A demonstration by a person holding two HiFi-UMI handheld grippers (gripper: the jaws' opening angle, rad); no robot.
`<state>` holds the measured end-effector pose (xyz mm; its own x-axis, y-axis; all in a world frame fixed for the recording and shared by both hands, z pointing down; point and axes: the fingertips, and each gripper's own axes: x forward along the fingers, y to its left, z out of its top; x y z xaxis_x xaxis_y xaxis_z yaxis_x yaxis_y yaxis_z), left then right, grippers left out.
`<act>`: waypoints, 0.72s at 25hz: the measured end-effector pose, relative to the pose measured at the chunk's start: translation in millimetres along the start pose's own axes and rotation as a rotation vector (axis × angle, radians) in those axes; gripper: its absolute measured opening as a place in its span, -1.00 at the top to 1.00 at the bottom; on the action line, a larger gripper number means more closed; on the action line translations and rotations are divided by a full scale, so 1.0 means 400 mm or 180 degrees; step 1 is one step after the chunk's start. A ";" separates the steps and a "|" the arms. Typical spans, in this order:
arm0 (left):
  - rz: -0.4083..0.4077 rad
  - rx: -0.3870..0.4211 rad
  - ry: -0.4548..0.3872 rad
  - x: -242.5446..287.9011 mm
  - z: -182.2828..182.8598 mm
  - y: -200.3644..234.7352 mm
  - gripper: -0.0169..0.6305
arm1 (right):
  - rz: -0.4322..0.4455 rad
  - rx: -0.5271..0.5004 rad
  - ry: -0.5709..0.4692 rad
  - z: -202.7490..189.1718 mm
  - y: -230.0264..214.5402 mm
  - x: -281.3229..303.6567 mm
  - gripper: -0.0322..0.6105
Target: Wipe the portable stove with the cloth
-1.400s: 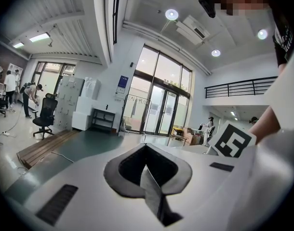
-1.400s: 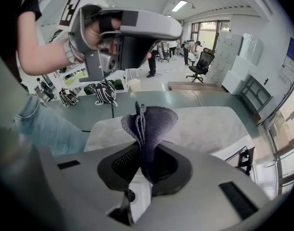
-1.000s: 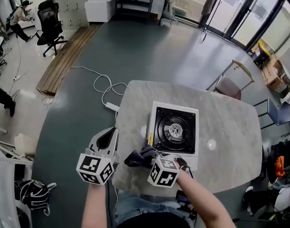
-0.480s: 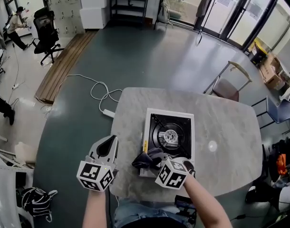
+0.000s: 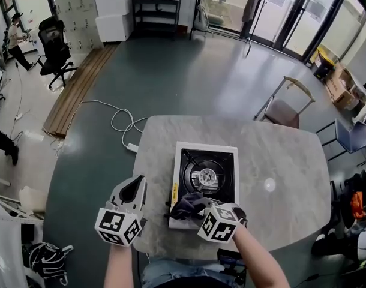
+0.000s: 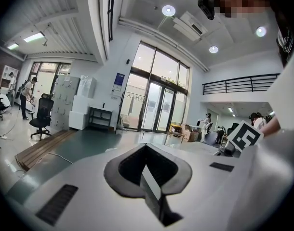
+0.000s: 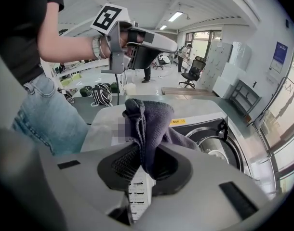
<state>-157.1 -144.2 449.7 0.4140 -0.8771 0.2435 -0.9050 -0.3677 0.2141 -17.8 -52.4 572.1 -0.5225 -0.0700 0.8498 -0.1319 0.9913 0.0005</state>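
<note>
The portable stove [image 5: 206,174] is white with a black top and round burner, and it stands on the grey marble table [image 5: 285,161]. My right gripper [image 5: 198,204] is shut on a dark grey cloth [image 5: 185,204], which rests at the stove's near-left corner. In the right gripper view the cloth [image 7: 146,121] bunches up out of the right gripper [image 7: 144,165], with the stove [image 7: 212,136] just beyond. My left gripper [image 5: 136,183] is shut and empty, held off the table's left edge. In its own view the left gripper [image 6: 147,172] points out across the room.
A small white disc [image 5: 269,185] lies on the table right of the stove. On the floor, a white cable and power strip [image 5: 128,138] trail by the table's far-left corner. A chair [image 5: 288,105] stands behind the table.
The right gripper has carried the cloth from beside the stove's left edge onto its near-left corner. The left gripper has kept its place.
</note>
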 end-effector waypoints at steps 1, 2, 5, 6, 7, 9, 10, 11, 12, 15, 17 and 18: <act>-0.0014 0.0010 0.0008 0.004 0.000 -0.006 0.91 | -0.0005 0.0023 -0.0021 -0.003 0.001 -0.002 0.71; -0.0027 0.0019 0.0015 0.007 -0.001 -0.010 0.91 | -0.0010 0.0036 -0.0041 -0.006 0.002 -0.004 0.71; -0.0056 0.0037 0.0027 0.017 0.000 -0.022 0.91 | -0.0016 -0.0077 -0.0062 -0.009 0.015 -0.011 0.71; -0.0063 0.0042 0.0029 0.019 0.000 -0.025 0.91 | -0.0013 -0.0180 -0.0051 -0.009 0.023 -0.014 0.71; -0.0071 0.0048 0.0030 0.022 0.000 -0.028 0.91 | -0.0010 -0.0301 -0.0034 -0.009 0.032 -0.018 0.71; -0.0083 0.0060 0.0031 0.025 0.003 -0.031 0.91 | -0.0017 -0.0485 -0.0023 -0.005 0.045 -0.028 0.71; -0.0085 0.0062 0.0030 0.027 0.005 -0.032 0.91 | -0.0019 -0.0510 -0.0047 -0.002 0.049 -0.035 0.71; -0.0087 0.0063 0.0028 0.028 0.007 -0.032 0.91 | -0.0010 -0.0494 -0.0091 0.003 0.051 -0.043 0.71; -0.0090 0.0063 0.0026 0.030 0.008 -0.033 0.91 | 0.0009 -0.0461 -0.0150 0.008 0.054 -0.053 0.71; -0.0093 0.0070 0.0021 0.034 0.007 -0.036 0.91 | 0.0061 -0.0411 -0.0416 0.037 0.065 -0.095 0.71; -0.0088 0.0066 0.0012 0.034 0.005 -0.034 0.91 | 0.0059 -0.0362 -0.0682 0.068 0.069 -0.130 0.71; -0.0084 0.0062 0.0009 0.034 0.005 -0.032 0.91 | 0.0046 -0.0321 -0.0772 0.080 0.067 -0.144 0.71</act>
<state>-140.0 -152.0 448.5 0.4381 -0.8661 0.2406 -0.8954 -0.3968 0.2021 -18.0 -25.5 506.3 -0.7119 -0.0683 0.6990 -0.0446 0.9976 0.0520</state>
